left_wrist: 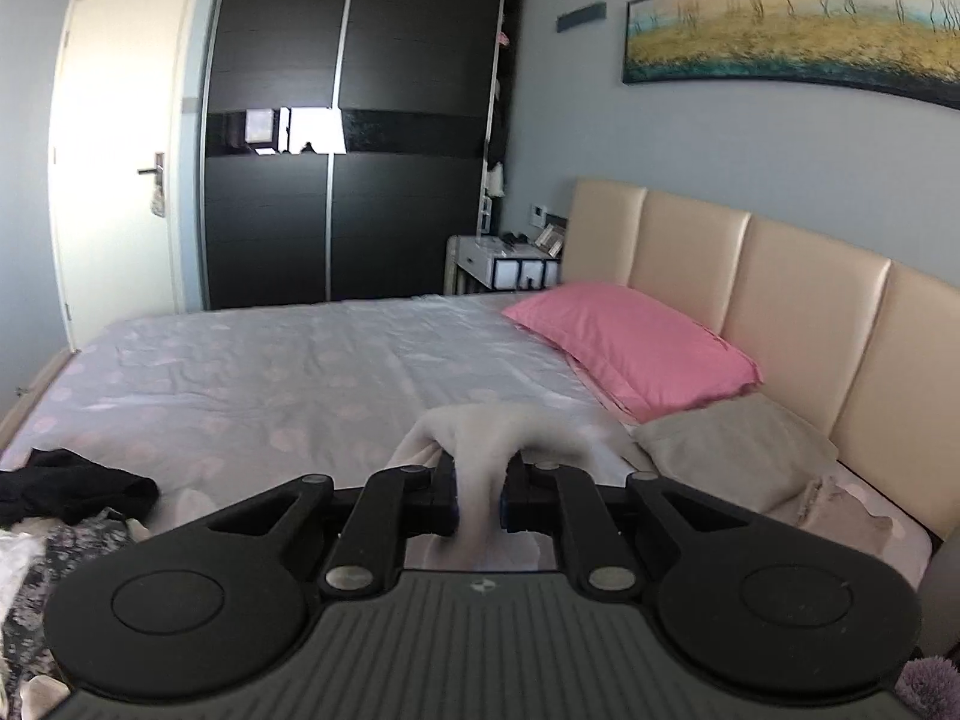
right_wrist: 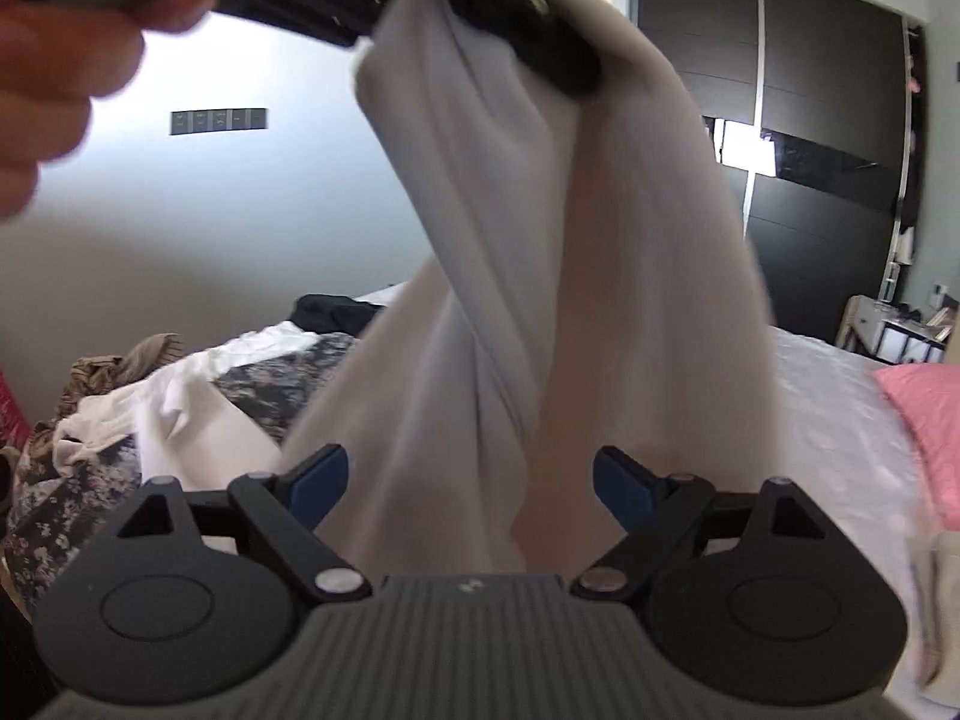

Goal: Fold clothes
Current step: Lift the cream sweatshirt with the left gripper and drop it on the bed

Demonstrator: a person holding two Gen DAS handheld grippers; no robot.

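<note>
L gripper (left_wrist: 478,495) clamped on cream garment (left_wrist: 480,438), held up over bed (left_wrist: 240,372). R gripper (right_wrist: 471,489) fingers apart, cloth hanging btwn them, pads not pressing.

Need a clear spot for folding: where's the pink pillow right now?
In the left wrist view, the pink pillow lies right of centre against the beige headboard, just beyond a grey pillow.

Daylit room, glare on the door (left_wrist: 114,138) and wardrobe (left_wrist: 354,126) gloss strip, heavy fisheye bending at edges, hanging cloth (right_wrist: 540,276) and hand (right_wrist: 54,60) motion-blurred.
</note>
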